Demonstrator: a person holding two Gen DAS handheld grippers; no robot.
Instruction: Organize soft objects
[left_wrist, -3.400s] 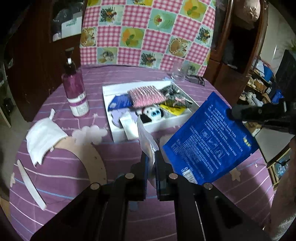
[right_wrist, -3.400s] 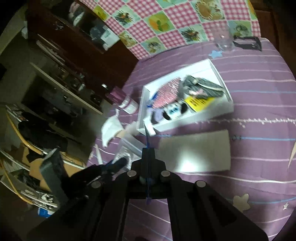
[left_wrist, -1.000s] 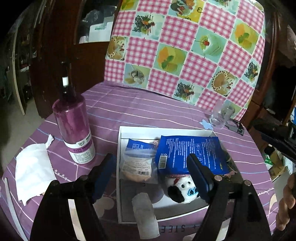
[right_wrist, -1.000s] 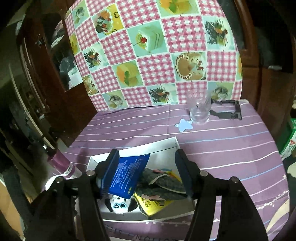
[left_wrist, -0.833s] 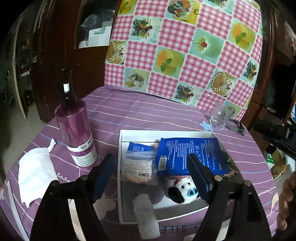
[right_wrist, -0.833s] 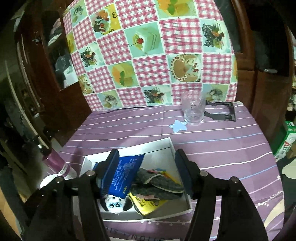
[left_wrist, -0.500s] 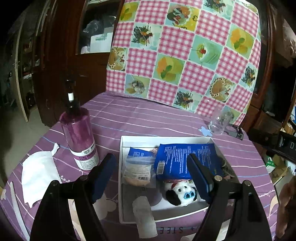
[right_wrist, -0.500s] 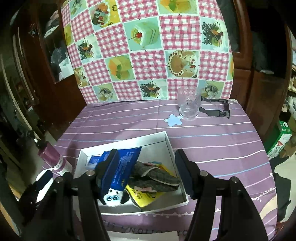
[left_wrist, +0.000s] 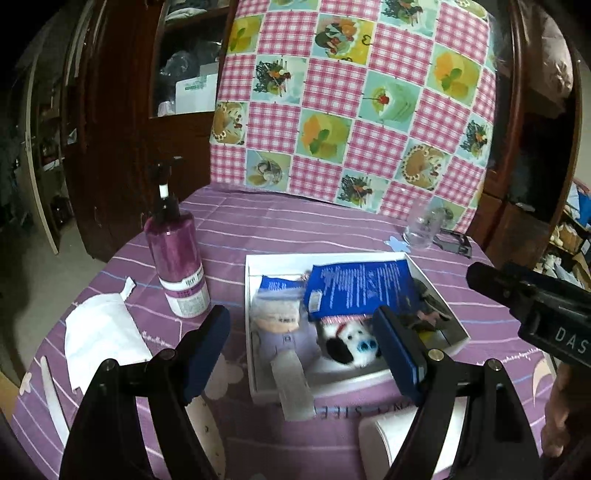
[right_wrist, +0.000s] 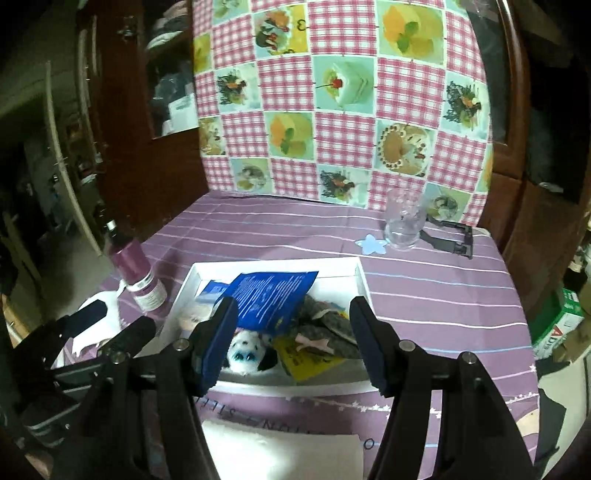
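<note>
White letters "DAS" stand on the black claw body (left_wrist: 546, 314) at right; other print is illegible.

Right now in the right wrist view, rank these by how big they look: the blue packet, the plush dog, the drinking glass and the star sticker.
Largest to smallest as they appear:
1. blue packet
2. drinking glass and plush dog: too close to rank, since the dog is nearer and partly hidden under the packet
3. star sticker

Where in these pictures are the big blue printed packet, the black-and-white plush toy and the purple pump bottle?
Big blue printed packet (left_wrist: 360, 286), left wrist view, middle of its printed face.
Black-and-white plush toy (right_wrist: 245, 352), right wrist view, its white face.
Purple pump bottle (left_wrist: 177, 258), left wrist view, its purple body.
</note>
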